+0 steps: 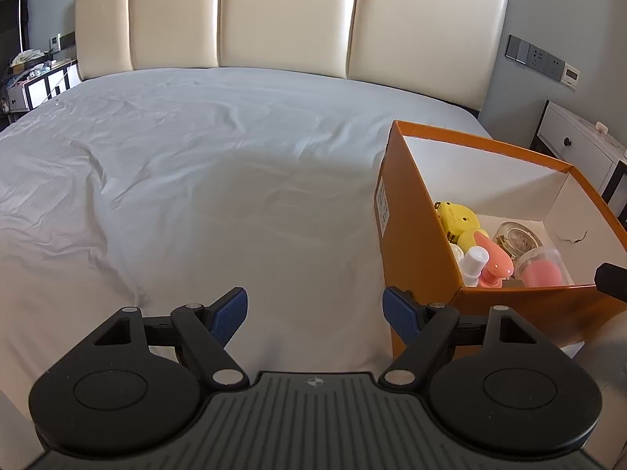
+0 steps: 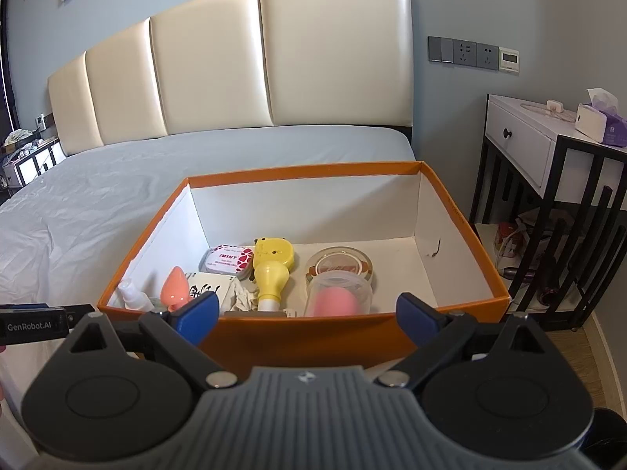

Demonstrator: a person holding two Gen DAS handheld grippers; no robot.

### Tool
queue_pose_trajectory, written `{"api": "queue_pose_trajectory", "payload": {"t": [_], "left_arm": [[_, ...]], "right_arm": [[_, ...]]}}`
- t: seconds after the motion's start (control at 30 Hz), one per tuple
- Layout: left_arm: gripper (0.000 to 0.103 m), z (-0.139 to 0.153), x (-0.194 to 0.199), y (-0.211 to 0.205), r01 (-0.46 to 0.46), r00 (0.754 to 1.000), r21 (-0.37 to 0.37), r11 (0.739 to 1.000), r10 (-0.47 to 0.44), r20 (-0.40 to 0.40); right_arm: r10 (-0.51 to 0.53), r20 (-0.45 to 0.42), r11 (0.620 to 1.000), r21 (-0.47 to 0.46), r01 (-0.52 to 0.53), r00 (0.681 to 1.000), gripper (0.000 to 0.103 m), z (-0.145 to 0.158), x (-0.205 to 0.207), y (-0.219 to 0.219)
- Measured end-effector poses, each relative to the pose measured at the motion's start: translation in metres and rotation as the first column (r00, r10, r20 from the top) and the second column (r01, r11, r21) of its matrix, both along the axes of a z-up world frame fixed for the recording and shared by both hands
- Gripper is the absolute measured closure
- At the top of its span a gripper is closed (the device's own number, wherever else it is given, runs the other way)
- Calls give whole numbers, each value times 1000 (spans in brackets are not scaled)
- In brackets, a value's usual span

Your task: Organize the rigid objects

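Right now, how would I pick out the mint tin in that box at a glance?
Find the orange box on the bed, near the nightstand. Along the left half of its floor, the mint tin lies flat, beside the yellow toy. It is the only flat rectangular item there, with a pink-spotted lid reading MINT.

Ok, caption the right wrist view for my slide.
Open right gripper faces an orange box of small items.
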State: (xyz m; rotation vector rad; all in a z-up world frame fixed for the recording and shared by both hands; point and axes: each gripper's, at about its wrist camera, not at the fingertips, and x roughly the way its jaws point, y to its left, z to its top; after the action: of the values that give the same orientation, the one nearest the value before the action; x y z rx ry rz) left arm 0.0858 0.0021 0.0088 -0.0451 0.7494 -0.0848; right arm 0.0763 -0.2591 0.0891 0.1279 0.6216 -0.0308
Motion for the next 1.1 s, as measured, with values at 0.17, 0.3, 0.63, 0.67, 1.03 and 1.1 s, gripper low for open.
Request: {"api": "queue_pose_trajectory", "payload": {"t": [0.17, 0.3, 0.63, 0.67, 1.03, 1.1], "left_arm": [[11, 1, 0, 1, 1, 1000, -2, 1000, -1, 0], [11, 1, 1, 1, 2, 1000, -1, 1000, -2, 2], [11, 4, -2, -4, 10, 1000, 4, 1000, -10, 15], [11, 4, -2, -4, 11, 1000, 2, 1000, -11, 15], [11, 4, -3, -5, 23, 1000, -3, 1000, -23, 19], [11, 4, -3, -5, 20, 1000, -6, 1000, -20, 18]], "right_arm": [[1, -1, 1000, -1, -1, 1000, 8, 0, -1, 0], [2, -4, 1000, -4, -2, 1000, 8, 0, 0, 0], [6, -9, 1000, -12, -6, 1000, 8, -1, 1, 1], [6, -10, 1000, -13, -6, 1000, 8, -1, 1, 1], [7, -9, 1000, -9, -7, 1000, 8, -1, 2, 1], [6, -10, 1000, -9, -6, 1000, 8, -1, 2, 1]]}}
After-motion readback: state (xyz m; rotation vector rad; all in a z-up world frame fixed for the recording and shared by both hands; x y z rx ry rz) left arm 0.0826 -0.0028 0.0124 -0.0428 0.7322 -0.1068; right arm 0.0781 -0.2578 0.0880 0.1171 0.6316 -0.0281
